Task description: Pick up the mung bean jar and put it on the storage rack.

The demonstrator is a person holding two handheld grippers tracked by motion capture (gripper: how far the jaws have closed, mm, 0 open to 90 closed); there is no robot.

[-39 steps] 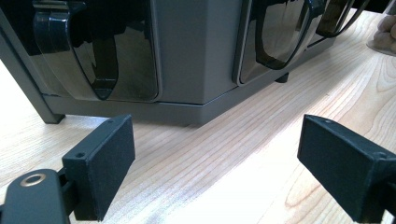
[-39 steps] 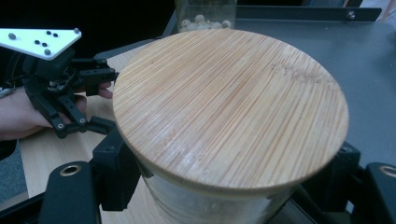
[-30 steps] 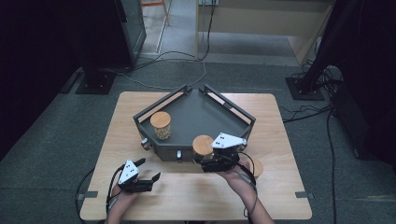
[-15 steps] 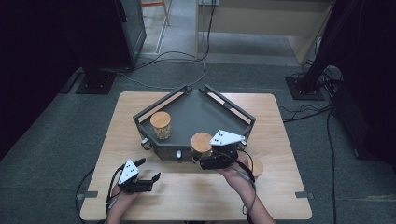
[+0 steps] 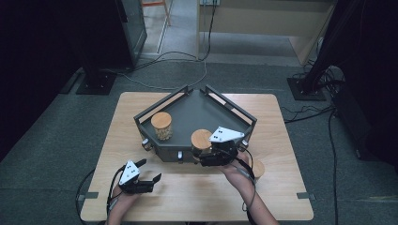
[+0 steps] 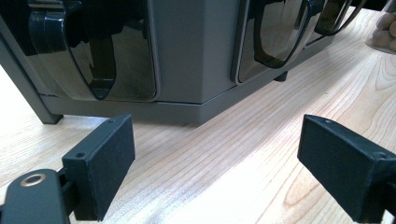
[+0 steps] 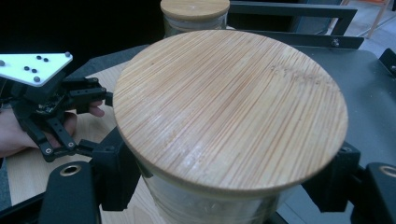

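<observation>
On the wooden tabletop (image 5: 281, 197) sits a dark grey tray (image 5: 206, 112) holding one lidded jar (image 5: 162, 125) at its left, while the right gripper (image 5: 202, 157) has its fingers pinching a second bamboo-lidded jar (image 5: 202, 140) at the tray's near edge; left gripper (image 5: 151, 172) hovers nearby, fingers spread, empty

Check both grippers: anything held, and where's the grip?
Right gripper clamps the bamboo-lidded jar by its glass body just under the lid. Left gripper is open, holding nothing.
</observation>
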